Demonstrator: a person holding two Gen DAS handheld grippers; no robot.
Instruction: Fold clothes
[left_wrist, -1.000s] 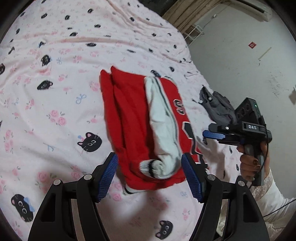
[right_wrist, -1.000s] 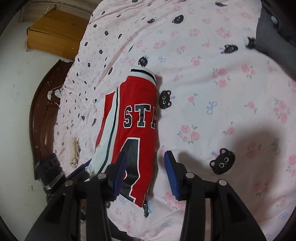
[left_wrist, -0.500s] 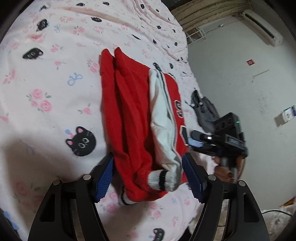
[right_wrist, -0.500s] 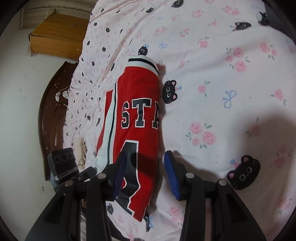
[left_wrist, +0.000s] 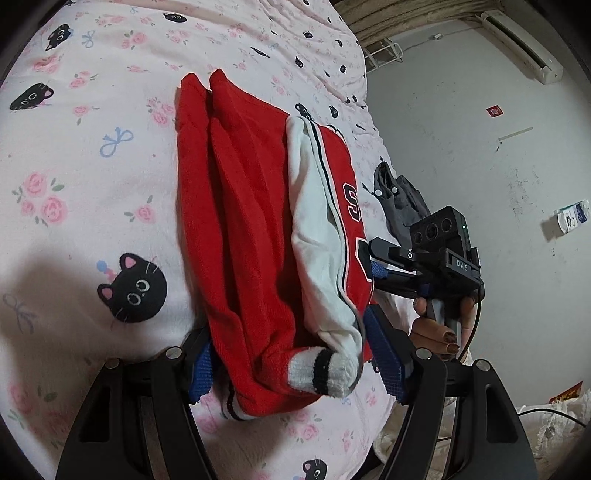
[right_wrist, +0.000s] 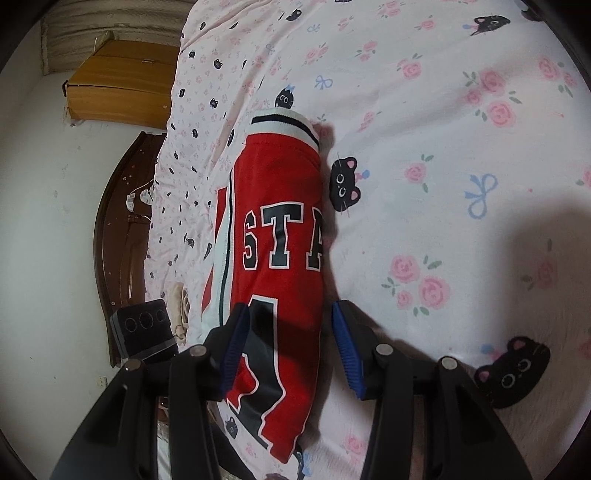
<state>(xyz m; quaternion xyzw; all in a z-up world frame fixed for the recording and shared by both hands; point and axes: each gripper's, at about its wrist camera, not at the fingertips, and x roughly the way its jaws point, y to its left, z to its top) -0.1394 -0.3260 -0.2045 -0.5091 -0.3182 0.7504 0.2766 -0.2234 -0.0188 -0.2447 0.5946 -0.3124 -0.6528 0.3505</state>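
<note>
A red jersey (left_wrist: 251, 236) with a white sleeve (left_wrist: 317, 229) and black lettering lies folded in a long strip on the pink bed sheet (left_wrist: 92, 166). My left gripper (left_wrist: 293, 363) is open and straddles the strip's near end by the striped cuff (left_wrist: 317, 373); its left pad is partly tucked under the red edge. In the right wrist view the jersey (right_wrist: 280, 206) runs away from me. My right gripper (right_wrist: 291, 349) straddles the other end, its jaws opening, left pad over the cloth, right pad just clear of the edge. A hand (left_wrist: 436, 332) holds it.
A grey garment (left_wrist: 399, 199) lies at the bed's edge by the white wall. A dark wooden headboard (right_wrist: 118, 240) and a light wooden cabinet (right_wrist: 122, 85) stand beyond the bed. The left gripper's camera block (right_wrist: 144, 326) shows at lower left.
Both grippers have sunk toward the jersey and closed in on its two ends, so the cloth now lies between the fingers. The right jaws have widened slightly.
</note>
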